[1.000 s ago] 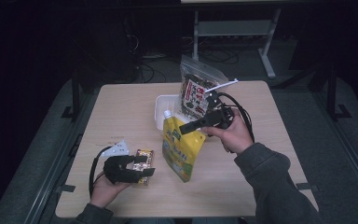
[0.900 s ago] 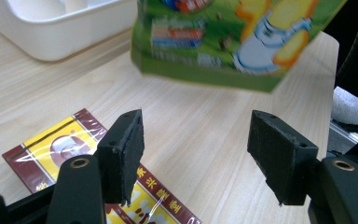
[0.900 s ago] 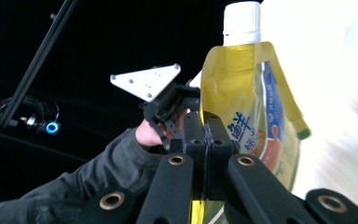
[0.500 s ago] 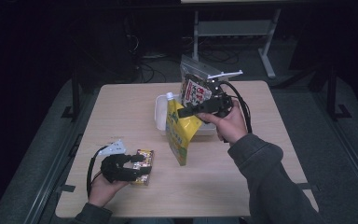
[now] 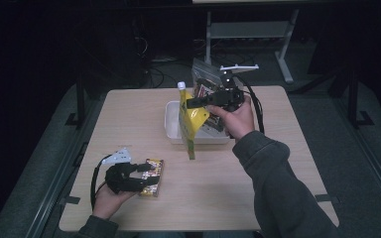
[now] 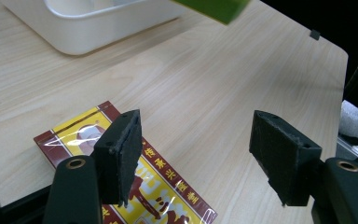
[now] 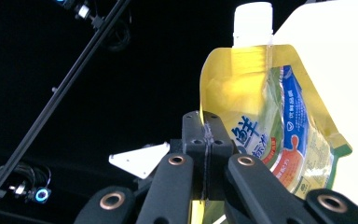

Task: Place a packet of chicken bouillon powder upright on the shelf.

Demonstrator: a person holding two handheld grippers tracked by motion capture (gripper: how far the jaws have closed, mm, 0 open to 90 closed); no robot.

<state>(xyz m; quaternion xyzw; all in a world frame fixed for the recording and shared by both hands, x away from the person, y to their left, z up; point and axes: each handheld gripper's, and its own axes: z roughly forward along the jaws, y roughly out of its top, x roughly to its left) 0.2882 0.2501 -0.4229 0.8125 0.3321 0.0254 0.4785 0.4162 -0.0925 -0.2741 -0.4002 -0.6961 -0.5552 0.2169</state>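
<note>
The bin (image 5: 176, 130) sits on the tabletop (image 5: 258, 198) toward its far side. A spouted pouch (image 5: 189, 119) hangs over the bin's left end, clear of the tabletop, clamped in the right tool (image 5: 192, 102), which is above the bin. A bagged item (image 5: 206, 85) leans at the bin's far edge. The flat packet (image 5: 152, 177) lies on the tabletop, well nearer than the bin and to its left, with the left tool (image 5: 146, 177) over it.

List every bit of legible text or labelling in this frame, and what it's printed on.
"鲜": large blue character on the yellow spouted pouch held in the right claw; the other print on it is too small or blurred to read.
Red Chinese characters run along the flat yellow and red packet under the left claw; too blurred to quote.
Packets in the white tray: print unreadable.
</note>
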